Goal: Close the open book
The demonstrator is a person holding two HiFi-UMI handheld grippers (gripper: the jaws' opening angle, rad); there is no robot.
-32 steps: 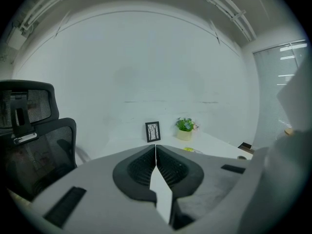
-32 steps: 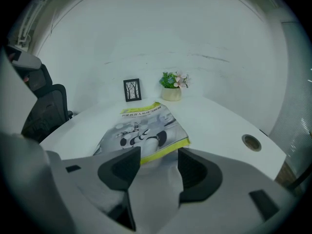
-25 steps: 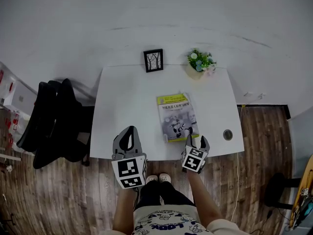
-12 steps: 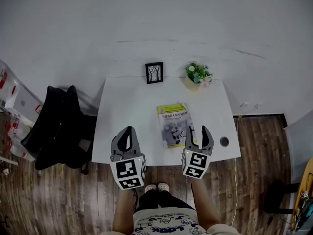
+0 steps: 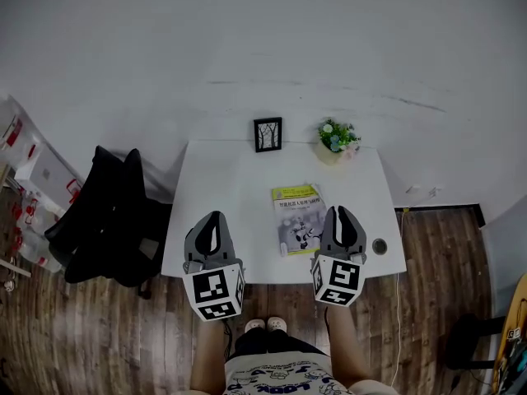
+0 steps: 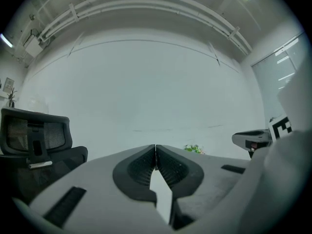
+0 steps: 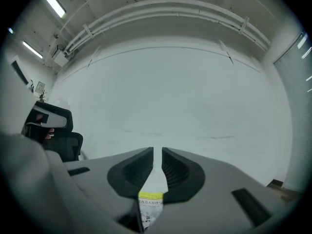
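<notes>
A closed book [image 5: 299, 219] with a grey and yellow cover lies flat on the white table [image 5: 222, 212], right of centre. Both grippers are held level above the table's near edge, apart from the book. My left gripper [image 5: 212, 219] is shut, its tips touching in the left gripper view [image 6: 155, 146], with nothing held. My right gripper [image 5: 341, 212] has just been closing. Only a narrow gap shows between its jaws [image 7: 157, 150], and nothing is in it. Below that gap the book's yellow top strip [image 7: 150, 197] shows.
At the table's back edge stand a small black picture frame [image 5: 268, 134] and a potted plant [image 5: 338, 136]. A cable hole [image 5: 379, 245] sits at the near right corner. A black office chair [image 5: 107, 216] is left of the table. Wooden floor surrounds it.
Both grippers have risen away from the table. The right one left the book's near corner, and its jaws went from wide apart to almost together. The book stays closed.
</notes>
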